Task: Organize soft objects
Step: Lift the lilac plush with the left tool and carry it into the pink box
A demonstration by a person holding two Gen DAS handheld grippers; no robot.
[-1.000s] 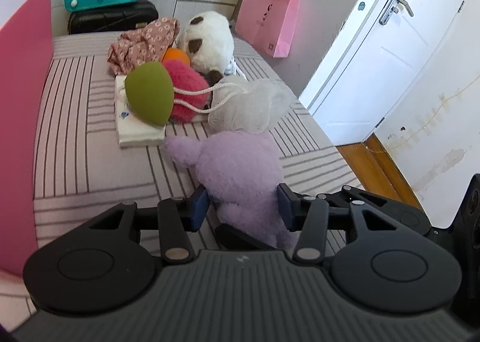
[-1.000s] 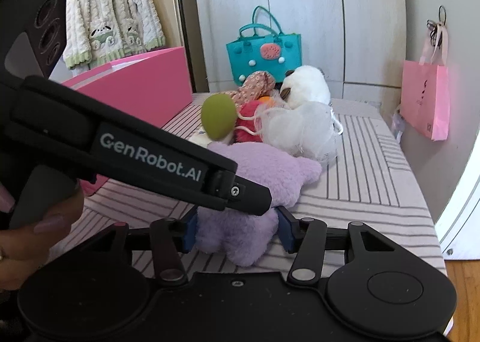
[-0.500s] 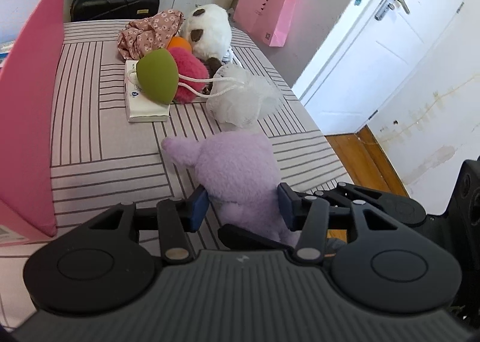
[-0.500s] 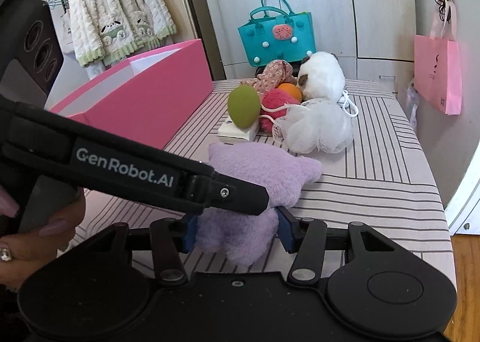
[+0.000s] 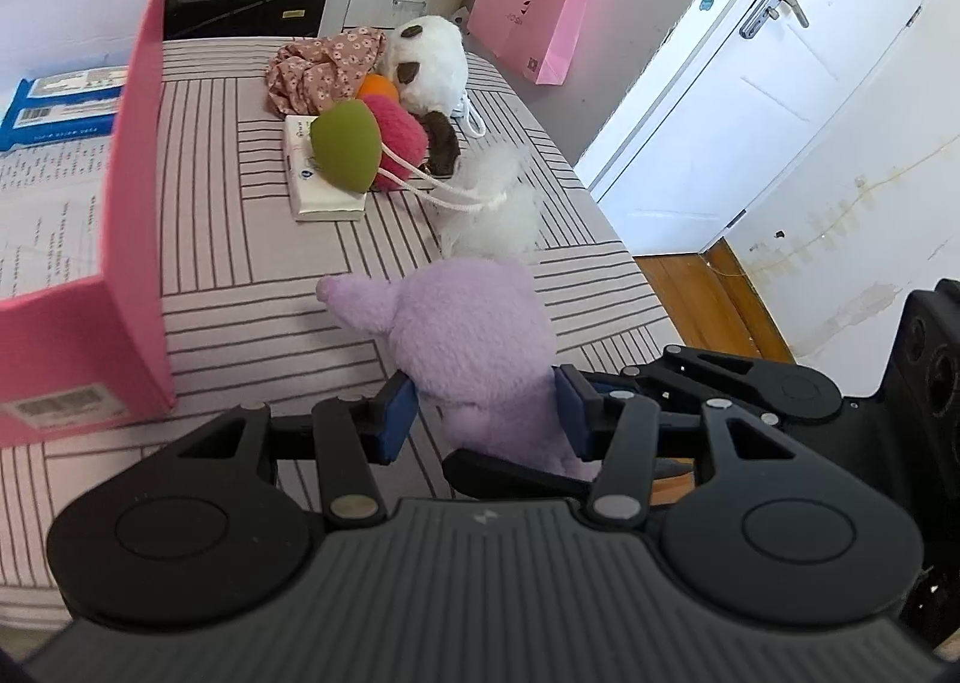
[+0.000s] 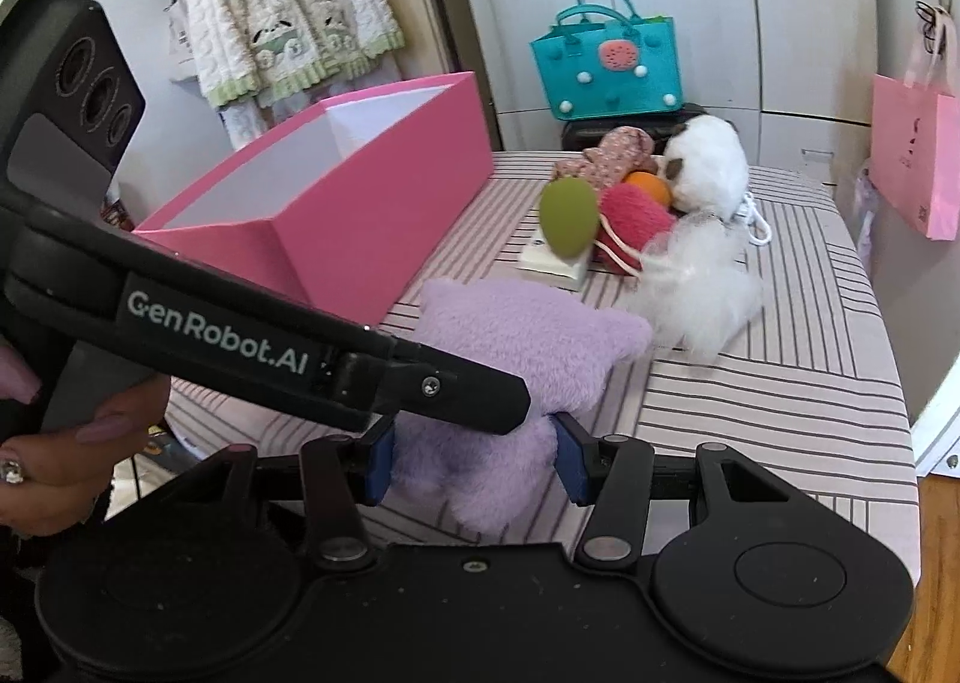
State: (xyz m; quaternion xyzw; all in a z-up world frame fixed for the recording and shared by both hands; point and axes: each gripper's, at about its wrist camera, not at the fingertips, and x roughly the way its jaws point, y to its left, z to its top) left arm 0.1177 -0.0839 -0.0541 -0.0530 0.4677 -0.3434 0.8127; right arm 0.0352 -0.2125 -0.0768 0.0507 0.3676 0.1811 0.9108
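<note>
A purple plush toy (image 5: 474, 347) hangs just above the striped tabletop (image 5: 240, 275), gripped from two sides. My left gripper (image 5: 489, 419) is shut on its lower body, blue pads pressing into the fur. In the right wrist view my right gripper (image 6: 474, 458) is shut on the same purple plush toy (image 6: 528, 341), with the left gripper's black fingers (image 6: 420, 383) crossing in front of it. A pink open box (image 5: 132, 203) stands at the left, beside the toy.
Further back lies a pile: green sponge (image 5: 345, 146), red fluffy ball (image 5: 402, 134), panda plush (image 5: 429, 59), floral cloth (image 5: 324, 65), white mesh pouf (image 5: 492, 215), tissue pack (image 5: 318, 197). The table edge and wooden floor (image 5: 708, 299) are at the right. A hand (image 6: 72, 443) holds the left gripper.
Both grippers have risen with the purple plush toy still clamped between them. The table and the pile look further off, and the inside of the pink box has come into view.
</note>
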